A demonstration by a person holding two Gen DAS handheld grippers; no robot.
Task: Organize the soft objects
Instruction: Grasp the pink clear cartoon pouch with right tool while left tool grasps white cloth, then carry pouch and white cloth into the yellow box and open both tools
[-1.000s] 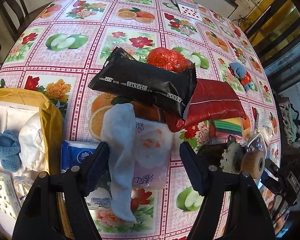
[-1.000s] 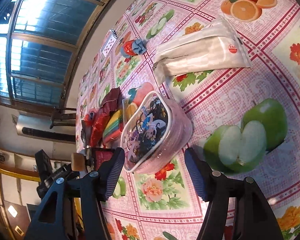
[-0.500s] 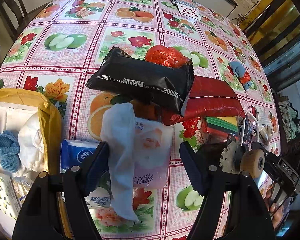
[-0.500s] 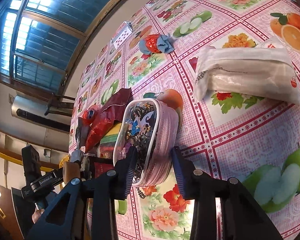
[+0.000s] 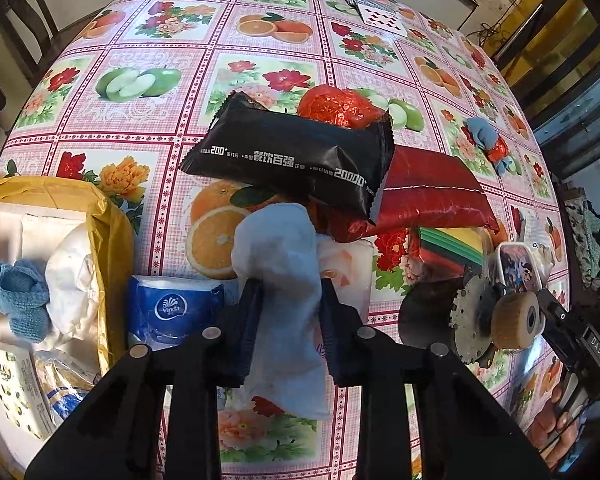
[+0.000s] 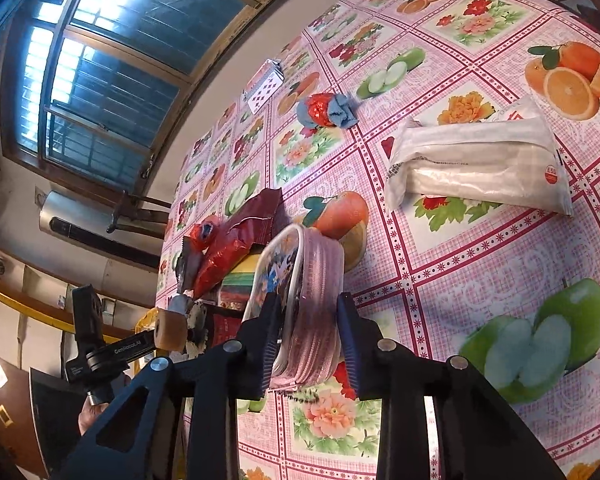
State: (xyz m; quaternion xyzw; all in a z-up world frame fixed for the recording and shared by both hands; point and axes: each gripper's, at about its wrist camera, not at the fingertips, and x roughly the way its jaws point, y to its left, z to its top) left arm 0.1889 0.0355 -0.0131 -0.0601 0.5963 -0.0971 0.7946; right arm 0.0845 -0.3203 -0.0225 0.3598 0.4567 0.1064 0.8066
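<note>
— Your left gripper [image 5: 288,312]?
— Fingers pinched in tight on the pale blue sock [image 5: 284,280], near edge.
— Right gripper [image 6: 308,336]?
— Clamped on the pink pouch [image 6: 308,304]. Your fingers [image 5: 556,436] show at its handle, far right.

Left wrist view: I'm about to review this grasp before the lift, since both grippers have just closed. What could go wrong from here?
The left gripper pinches only the pale blue cloth, whose far end lies against the black packet; lifting may drag that stack. The cloth is limp and could snag the tissue pack beside it. The right gripper holds the pink pouch on edge, so it might twist or slip.
</note>
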